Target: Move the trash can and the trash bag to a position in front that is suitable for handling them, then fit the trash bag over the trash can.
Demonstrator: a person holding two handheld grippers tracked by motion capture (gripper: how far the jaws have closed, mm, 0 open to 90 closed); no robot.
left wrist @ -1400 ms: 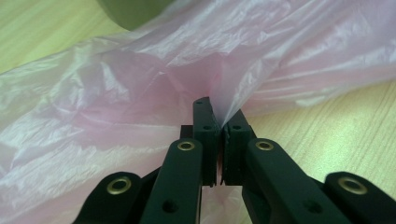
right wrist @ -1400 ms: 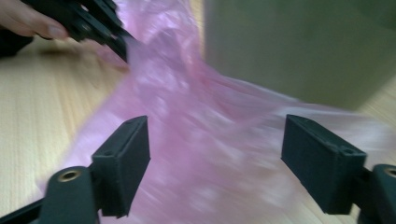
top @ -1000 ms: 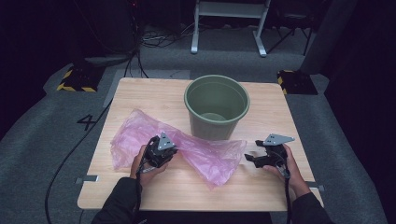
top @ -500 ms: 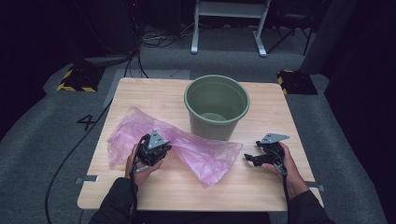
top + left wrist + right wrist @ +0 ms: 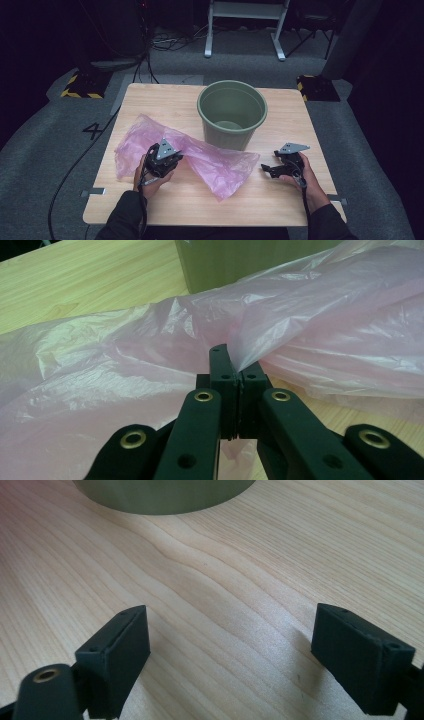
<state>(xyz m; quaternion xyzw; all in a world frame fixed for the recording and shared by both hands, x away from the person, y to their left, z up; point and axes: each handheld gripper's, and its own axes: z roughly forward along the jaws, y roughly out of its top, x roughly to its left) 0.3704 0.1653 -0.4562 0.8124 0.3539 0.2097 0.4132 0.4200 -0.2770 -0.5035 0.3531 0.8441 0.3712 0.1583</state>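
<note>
A crumpled pink plastic bag [image 5: 210,160] lies across the wooden table [image 5: 165,102], in front of a green bucket [image 5: 231,114]. My left gripper [image 5: 167,159] rests on the bag's middle and is shut on a fold of the pink bag [image 5: 300,340]; its jaws meet with film pinched between them [image 5: 235,372]. My right gripper [image 5: 266,170] sits low over bare wood to the right of the bag's end, open with nothing between its fingers [image 5: 117,652]. The bucket's base [image 5: 160,492] shows at the top of the right gripper view.
The bucket stands upright at the table's back centre, with a pale bottom visible inside. Beyond the table are a white metal frame [image 5: 245,20], cables on the floor, and yellow-black marked blocks [image 5: 80,85] at both sides.
My left gripper has drawn the bag a little toward the front left. My right gripper has slid slightly nearer the front edge.
</note>
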